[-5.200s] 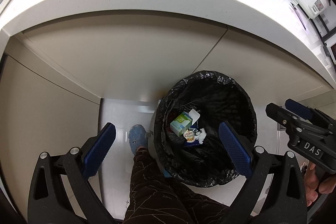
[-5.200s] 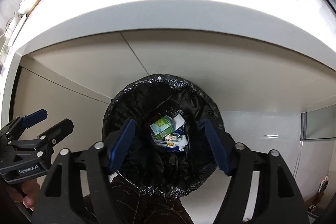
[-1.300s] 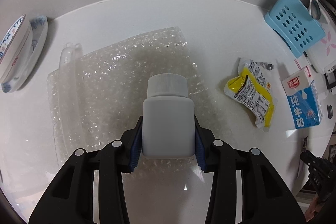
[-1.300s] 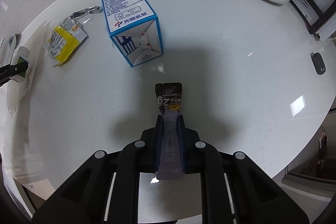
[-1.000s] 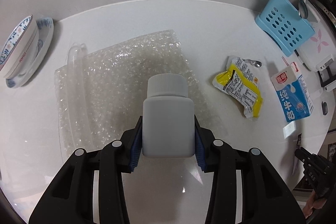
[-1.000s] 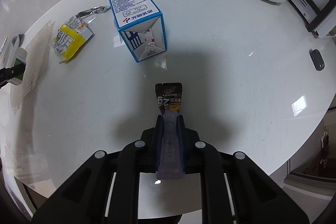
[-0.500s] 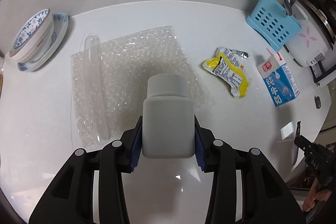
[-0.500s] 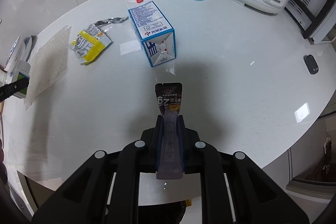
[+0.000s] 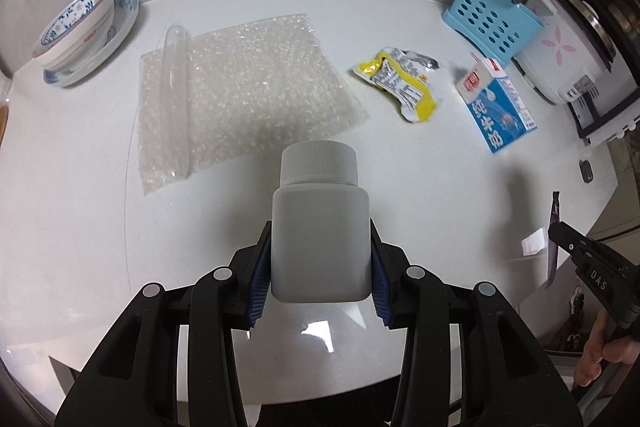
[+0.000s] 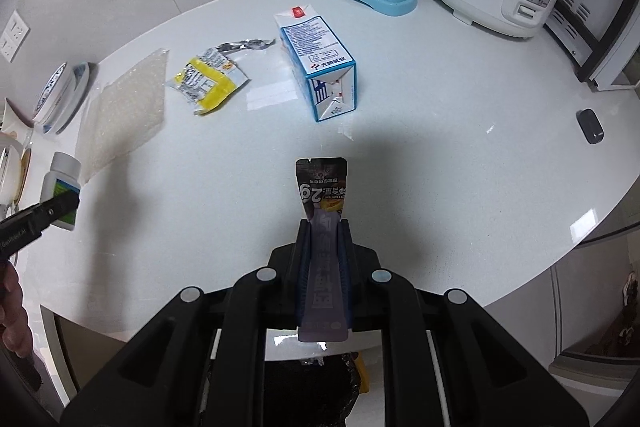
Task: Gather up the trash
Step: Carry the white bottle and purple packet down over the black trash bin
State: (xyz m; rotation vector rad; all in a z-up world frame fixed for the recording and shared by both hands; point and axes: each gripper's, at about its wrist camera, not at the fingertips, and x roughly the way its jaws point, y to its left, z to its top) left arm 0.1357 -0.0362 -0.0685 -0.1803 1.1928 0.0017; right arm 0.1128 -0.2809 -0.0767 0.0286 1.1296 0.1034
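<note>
Trash is split between my two grippers and the bench (image 9: pixel 200 227). My left gripper (image 9: pixel 318 279) has its jaws clamped on a white bottle (image 9: pixel 319 227), cap pointing away from me, held above the near part of the bench. My right gripper (image 10: pixel 324 259) has its jaws closed tight on a dark sachet (image 10: pixel 323 195), whose printed end sticks out beyond the tips.

On the bench, in the left wrist view, a sheet of bubble wrap (image 9: pixel 248 87) lies flat at the far left, a yellow wrapper (image 9: pixel 400 83) sits crumpled right of it, apart from it, and a blue milk carton (image 9: pixel 496 107) lies on its side further right, near the wrapper. A bowl (image 9: pixel 76 23) on a saucer (image 9: pixel 116 35) stands at the far left corner. A blue cutlery basket (image 9: pixel 488 23) and a rice cooker (image 9: pixel 560 59) stand at the far right.

From the right wrist view I see the bottle at the left edge, held in the other gripper, with a hand (image 10: pixel 12 315) below it. A small dark object (image 10: pixel 590 125) lies alone on the right side of the bench; I cannot tell what it is
</note>
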